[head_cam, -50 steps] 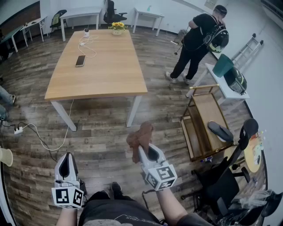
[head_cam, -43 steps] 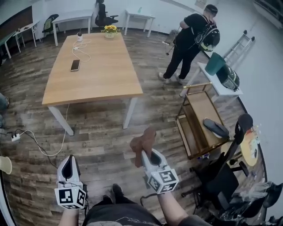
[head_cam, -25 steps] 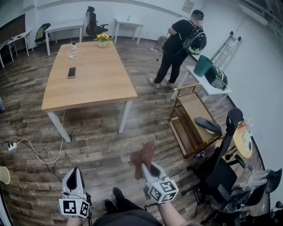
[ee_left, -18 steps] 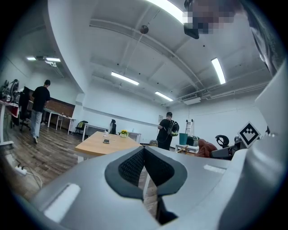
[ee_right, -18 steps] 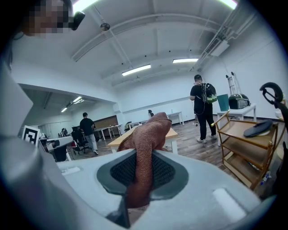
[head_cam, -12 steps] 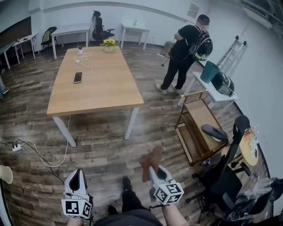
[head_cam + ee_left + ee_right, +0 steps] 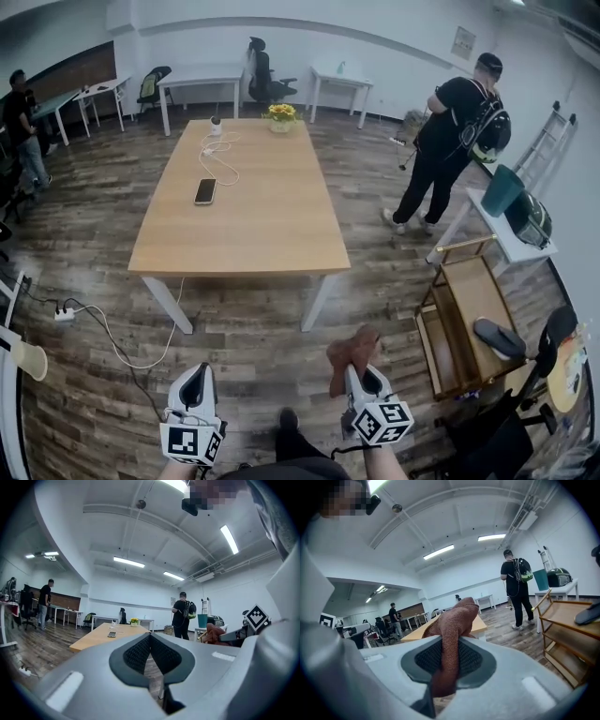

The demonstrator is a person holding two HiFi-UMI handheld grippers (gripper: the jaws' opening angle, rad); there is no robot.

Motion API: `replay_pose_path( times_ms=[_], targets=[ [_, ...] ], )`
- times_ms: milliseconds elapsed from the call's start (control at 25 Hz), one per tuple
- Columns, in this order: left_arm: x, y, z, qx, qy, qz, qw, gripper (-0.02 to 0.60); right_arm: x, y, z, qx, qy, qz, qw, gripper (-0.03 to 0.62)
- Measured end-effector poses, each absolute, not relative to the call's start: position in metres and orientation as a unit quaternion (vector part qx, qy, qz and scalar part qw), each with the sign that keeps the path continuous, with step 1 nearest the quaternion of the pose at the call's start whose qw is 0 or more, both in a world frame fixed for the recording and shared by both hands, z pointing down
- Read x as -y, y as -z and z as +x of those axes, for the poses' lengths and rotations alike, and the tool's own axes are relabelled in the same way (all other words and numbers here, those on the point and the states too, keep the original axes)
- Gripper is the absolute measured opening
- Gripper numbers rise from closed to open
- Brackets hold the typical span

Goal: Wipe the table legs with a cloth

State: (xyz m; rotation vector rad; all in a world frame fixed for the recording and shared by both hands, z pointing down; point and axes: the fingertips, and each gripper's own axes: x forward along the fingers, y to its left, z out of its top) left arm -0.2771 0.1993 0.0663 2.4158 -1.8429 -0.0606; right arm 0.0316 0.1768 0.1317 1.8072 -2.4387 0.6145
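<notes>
A wooden table [image 7: 253, 202] with white legs [image 7: 315, 302] [image 7: 169, 304] stands on the plank floor ahead of me. My right gripper [image 7: 360, 371] is shut on a brown cloth [image 7: 351, 356] [image 7: 452, 620] that sticks up between its jaws, short of the near right leg. My left gripper [image 7: 198, 388] is held low at the bottom left, shut with nothing between its pads [image 7: 150, 651]. Both grippers are well apart from the table.
A phone [image 7: 204, 191], a white cable and a flower pot [image 7: 279, 115] lie on the tabletop. A person in black [image 7: 450, 131] stands at the right. A wooden trolley [image 7: 464, 328] holds a dark slipper. A power strip and cord [image 7: 66, 314] lie on the floor at left.
The view has swung left and up, so the table now sits more in the middle. Both grippers have dropped lower in the view; the right one still holds the cloth.
</notes>
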Motion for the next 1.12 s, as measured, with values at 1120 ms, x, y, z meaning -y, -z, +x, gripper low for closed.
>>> replay_pose_path(
  times_ms=[1120],
  targets=[
    [-0.019, -0.103, -0.195, 0.565, -0.011, 0.821, 0.078, 0.018, -0.039, -0.169, 0.075, 0.758, -0.236, 0.606, 0.050, 0.061]
  ],
)
